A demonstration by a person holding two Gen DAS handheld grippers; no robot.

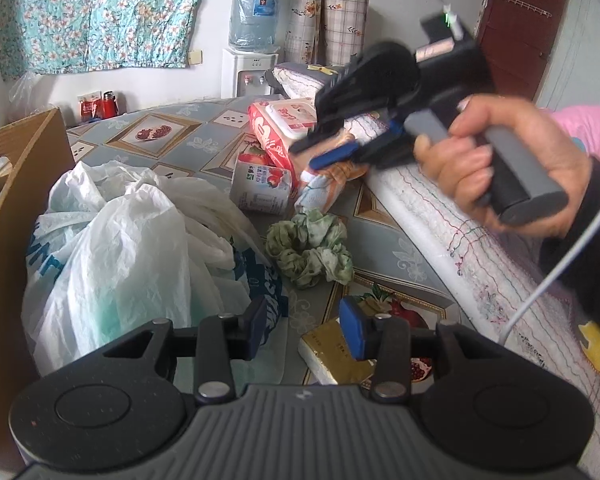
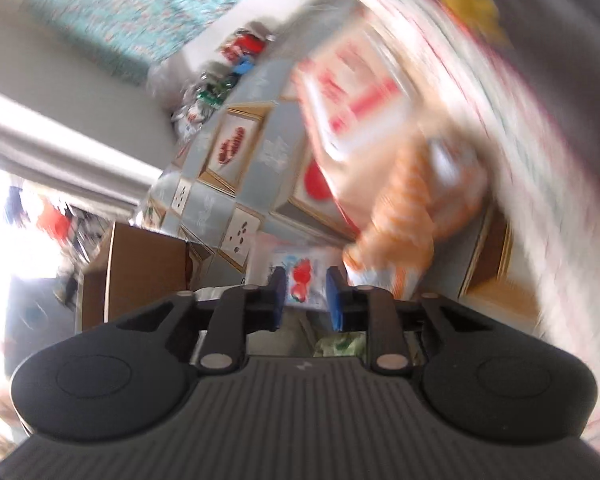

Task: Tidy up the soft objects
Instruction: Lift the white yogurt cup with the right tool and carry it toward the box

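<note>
My left gripper (image 1: 305,330) hangs low over the table, jaws apart with nothing between the pads. Its left finger is by the white plastic bags (image 1: 120,240); its right finger is over a gold tissue pack (image 1: 332,356). A green scrunchie (image 1: 308,252) lies just beyond. A hand holds my right gripper (image 1: 320,152), blurred, over an orange striped towel (image 1: 324,184) and a red wipes pack (image 1: 284,120). In the blurred right wrist view the right gripper (image 2: 307,298) shows a narrow gap. A strawberry-print pack (image 2: 300,280) shows through it, and the towel (image 2: 400,208) lies to the right.
A cardboard box (image 1: 16,184) stands at the left edge, also in the right wrist view as the box (image 2: 140,276). A folded white quilt (image 1: 460,232) runs along the right side. A water dispenser (image 1: 252,28) and paper rolls stand by the back wall.
</note>
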